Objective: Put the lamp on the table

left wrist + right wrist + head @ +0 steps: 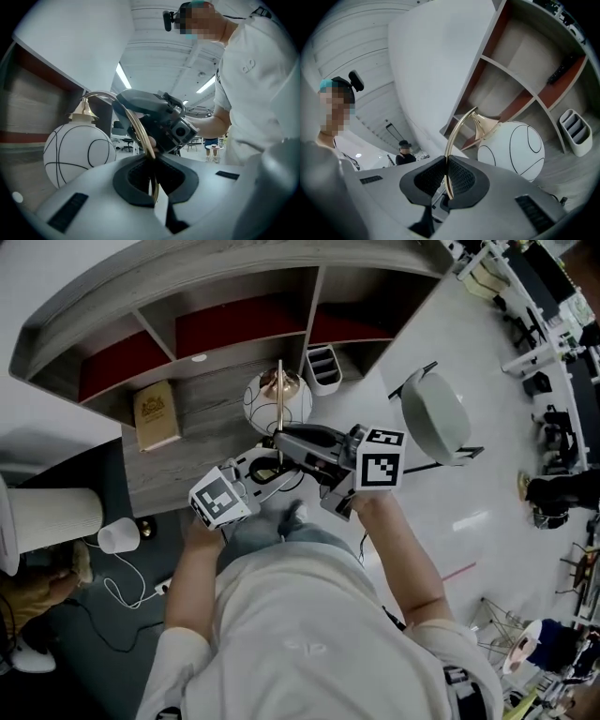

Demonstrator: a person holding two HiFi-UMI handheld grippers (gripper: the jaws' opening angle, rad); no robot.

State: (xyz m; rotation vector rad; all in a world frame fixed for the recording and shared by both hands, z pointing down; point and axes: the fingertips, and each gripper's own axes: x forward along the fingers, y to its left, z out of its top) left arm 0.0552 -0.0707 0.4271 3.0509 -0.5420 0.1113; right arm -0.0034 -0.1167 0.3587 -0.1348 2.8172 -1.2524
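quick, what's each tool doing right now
left tool: closed on the lamp stem
right tool: closed on the same lamp stem

Bright, even light from ceiling strips (pixel 123 76); fisheye edges bend and blacken.

text: none legible | book (pixel 157 414) cover: gold print (too small to read)

Table: grey wood-grain table (pixel 199 427), curved grey shelf unit (pixel 234 277) with dark red back panels along its rear
Left side: tan hardback book (pixel 157 414), lying flat
Rear right: white slotted plastic holder (pixel 323 368), upright beside a shelf divider
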